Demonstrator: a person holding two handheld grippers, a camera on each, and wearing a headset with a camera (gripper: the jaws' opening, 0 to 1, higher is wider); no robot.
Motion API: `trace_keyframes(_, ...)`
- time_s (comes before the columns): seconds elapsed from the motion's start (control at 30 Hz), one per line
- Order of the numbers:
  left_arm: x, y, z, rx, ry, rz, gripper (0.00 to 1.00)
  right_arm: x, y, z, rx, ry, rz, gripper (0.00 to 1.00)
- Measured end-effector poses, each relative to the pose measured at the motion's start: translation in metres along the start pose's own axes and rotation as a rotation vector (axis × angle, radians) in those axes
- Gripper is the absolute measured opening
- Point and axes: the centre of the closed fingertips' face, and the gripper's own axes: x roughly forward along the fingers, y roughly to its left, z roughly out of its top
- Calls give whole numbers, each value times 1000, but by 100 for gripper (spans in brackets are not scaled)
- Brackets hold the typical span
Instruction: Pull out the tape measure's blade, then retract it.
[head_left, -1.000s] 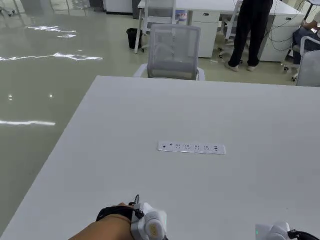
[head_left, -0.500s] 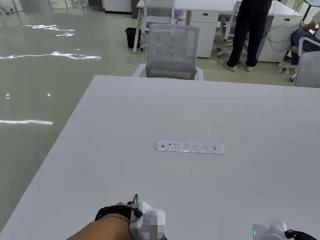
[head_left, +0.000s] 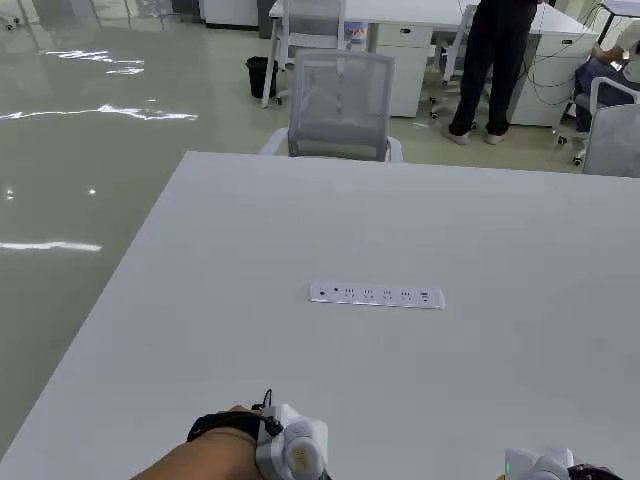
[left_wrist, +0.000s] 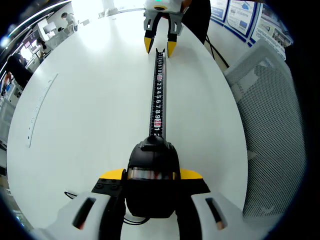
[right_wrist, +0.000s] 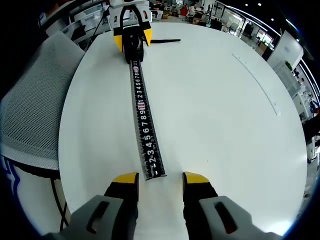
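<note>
- The left gripper (head_left: 295, 450) sits at the lower left of the head view, its white body on a bare forearm and low over the white table (head_left: 200, 300).
- In the left gripper view, the left gripper (left_wrist: 151, 174) has its yellow-tipped jaws closed to about the width of the black tape measure case (left_wrist: 151, 162). They clamp the case on both sides at the bottom centre of the frame.
- A dark steel blade with pale numerals (left_wrist: 158, 95) runs out of the case and lies flat on the table. It goes straight up the middle of that frame to the right gripper (left_wrist: 160, 47) at the top.
- A flat white power strip (head_left: 376, 296) is set in the table at the centre of the head view, well apart from both grippers.
- Beyond the table's far edge stand a grey mesh office chair (head_left: 340, 105) and a black waste bin (head_left: 258, 75). A person in dark trousers (head_left: 495, 60) is at the upper right.
- In the right gripper view, the blade (right_wrist: 142, 115) comes down from the case (right_wrist: 132, 46), held by the left gripper (right_wrist: 131, 36) at the top of the frame. A grey mesh chair back (right_wrist: 35, 100) is at the left edge.
- The right gripper (right_wrist: 161, 178) has its jaws spread wide. The blade's tip lies on the table between the two yellow tips, nearer the left-hand one, and neither tip pinches it.
- The right gripper (head_left: 540, 466) shows as a white body at the lower right edge of the head view.
</note>
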Motion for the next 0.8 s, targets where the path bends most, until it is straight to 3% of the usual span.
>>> trace_keyframes(0.07, 0, -1, 0, -2, -3, 0, 34, -3, -2, 1, 33, -15, -15, 38)
trace_keyframes(0.2, -1, -1, 0, 0, -4, 0, 34, -9, -8, 9, 159, -108, -44, 46)
trace_keyframes(0.23, 0, -1, 0, 1, -3, 1, 34, -11, -11, 8, 171, -114, -59, 48)
trace_keyframes(0.27, 0, -1, 0, 0, -3, 1, 34, -15, -8, 6, 170, -103, -40, 48)
trace_keyframes(0.3, 0, -1, 0, 0, -4, 1, 34, -16, -10, 8, 203, -125, -59, 50)
trace_keyframes(0.4, 0, 0, 1, 0, -5, 0, 34, -21, -11, 10, 247, -161, -77, 62)
trace_keyframes(0.47, 0, 0, 0, 1, -4, 1, 34, -22, -16, 9, 269, -183, -115, 76)
trace_keyframes(0.73, -1, -1, 1, -1, -7, 4, 34, -34, -22, 3, 374, -258, -211, 99)
trace_keyframes(0.8, -1, -1, 1, 0, -7, 5, 34, -38, -21, 4, 403, -288, -227, 100)
